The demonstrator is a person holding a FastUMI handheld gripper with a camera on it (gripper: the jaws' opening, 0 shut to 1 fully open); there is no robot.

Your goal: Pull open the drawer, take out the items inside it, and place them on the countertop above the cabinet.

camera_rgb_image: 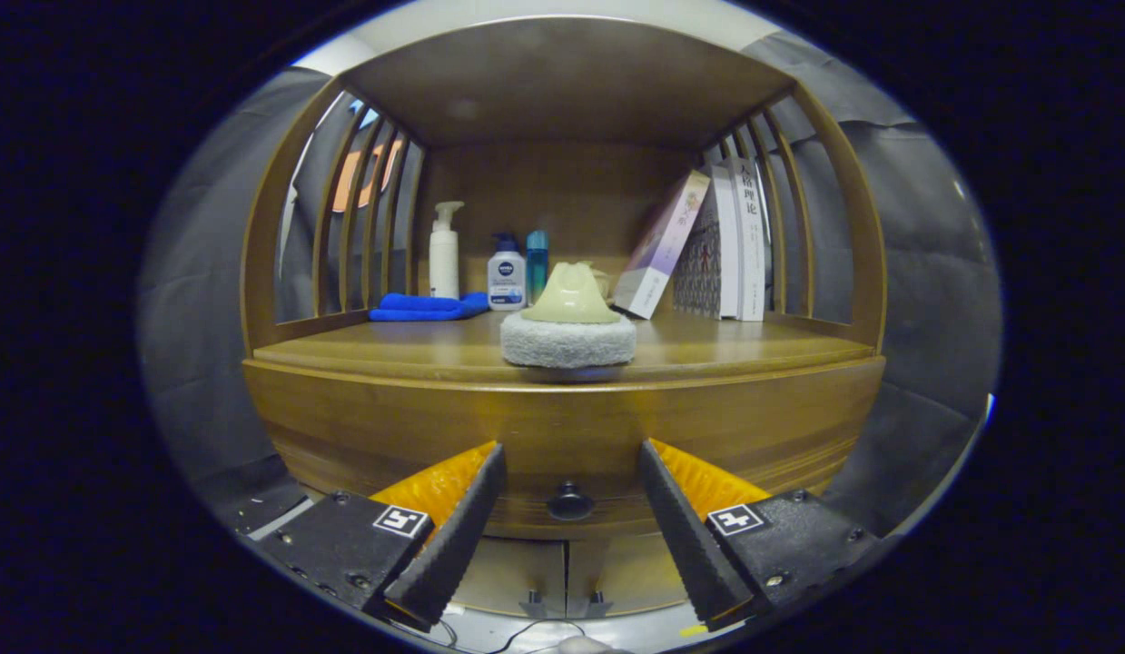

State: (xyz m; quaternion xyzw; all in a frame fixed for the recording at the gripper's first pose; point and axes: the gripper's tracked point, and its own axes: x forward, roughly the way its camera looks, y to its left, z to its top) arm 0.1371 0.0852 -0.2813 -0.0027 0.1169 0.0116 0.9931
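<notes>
my claw (571,495) is spread wide with nothing between its fingers, and it faces the front of a brown wooden cabinet with slatted sides.

the drawer front (562,436) looks flush with the cabinet, so the drawer appears closed. its small dark round knob (570,500) sits between my two fingers, a little ahead of them, and neither finger touches it.

on the wooden counter (753,350) above the drawer, a round grey scrubbing pad with a pale yellow-green domed handle (569,327) rests at the middle of the front edge. i judge it could be an item from the drawer, though i cannot tell.

towards the back left corner lie a folded blue cloth (426,307), a white pump bottle (444,250), a small white bottle with a blue cap (506,272) and a teal bottle (537,259). books (721,245) lean at the back right.

the drawer's inside is hidden. this fits either a drawer waiting to be pulled, or one emptied and shut again.
</notes>
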